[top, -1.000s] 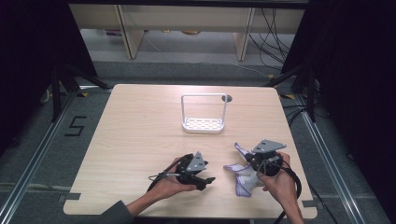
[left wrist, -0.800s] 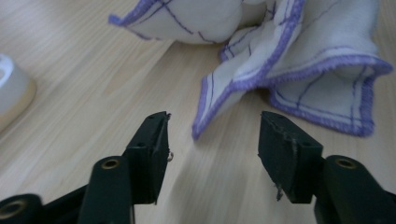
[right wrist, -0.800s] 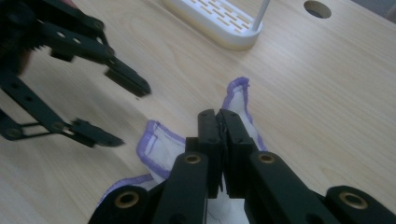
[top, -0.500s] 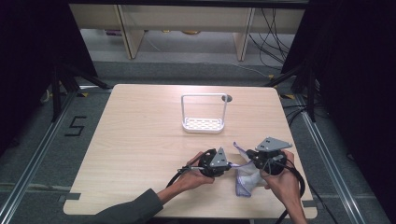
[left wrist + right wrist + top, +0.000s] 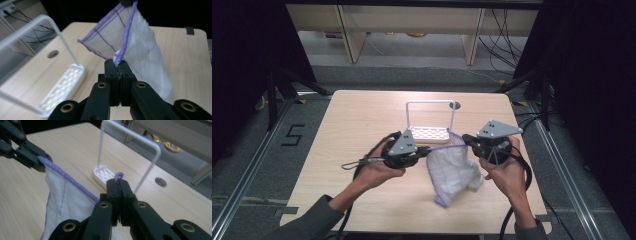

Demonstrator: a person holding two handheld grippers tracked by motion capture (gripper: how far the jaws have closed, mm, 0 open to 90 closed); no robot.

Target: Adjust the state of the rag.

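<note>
The person holds a white cloth [image 5: 452,172] with a purple stitched border up off the table [image 5: 337,165], stretched between the two grippers. The left gripper [image 5: 428,149] has its jaws pressed together on the purple edge at one end; in the left gripper view [image 5: 119,65] the black jaws meet tight on the hem with the cloth [image 5: 147,55] rising above and falling away toward the tabletop. The right gripper [image 5: 465,139] pinches the border at the other end, and in the right gripper view [image 5: 119,185] its jaws are closed with a small tuft of purple thread poking out just above the tips, the edge of the cloth [image 5: 67,200] running taut across to the other gripper. Between the two pinch points the top hem is drawn nearly straight, and the rest of the cloth sags in a loose pouch, its lowest corner close to the table near the front edge. Just behind the cloth, toward the far side of the table, stands a white wire rack [image 5: 430,131] with a perforated base and a tall looped handle; it is upright. The left hand [image 5: 379,167] and the right hand [image 5: 507,172] grip the tool bodies, cables trailing off toward the near edge.
</note>
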